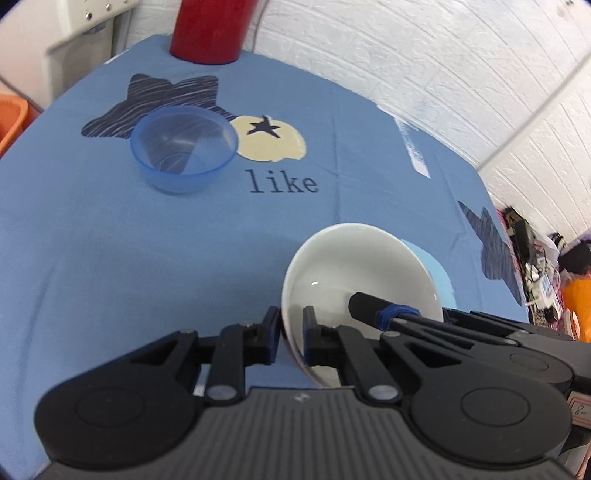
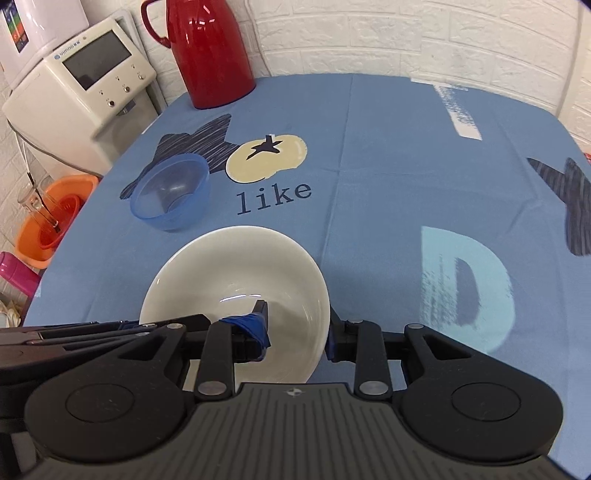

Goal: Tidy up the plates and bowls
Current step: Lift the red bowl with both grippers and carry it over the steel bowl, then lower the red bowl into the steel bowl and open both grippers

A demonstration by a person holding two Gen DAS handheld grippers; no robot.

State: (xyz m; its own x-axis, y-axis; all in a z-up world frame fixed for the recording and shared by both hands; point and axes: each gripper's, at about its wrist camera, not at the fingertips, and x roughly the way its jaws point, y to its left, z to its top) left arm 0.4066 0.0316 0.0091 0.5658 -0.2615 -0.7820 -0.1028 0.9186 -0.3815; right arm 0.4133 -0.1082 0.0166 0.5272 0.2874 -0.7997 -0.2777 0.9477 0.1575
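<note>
A white bowl (image 1: 343, 266) (image 2: 236, 273) hangs tilted just above the blue tablecloth, between both grippers. My left gripper (image 1: 291, 332) is shut on the bowl's near rim, one finger inside and one outside. My right gripper (image 2: 295, 332) straddles the opposite rim. Its taped inner finger (image 2: 255, 326) reaches into the bowl and stands off the wall, and its outer finger (image 2: 334, 338) is against the outside. A translucent blue bowl (image 1: 183, 151) (image 2: 171, 192) sits upright farther back on the left, empty.
A red thermos jug (image 2: 210, 51) stands at the table's far edge (image 1: 207, 29). Left of the table are a white appliance (image 2: 85, 77), an orange basin (image 2: 55, 221) and a pink bottle (image 2: 16, 273). A white brick wall (image 2: 406, 37) lies behind.
</note>
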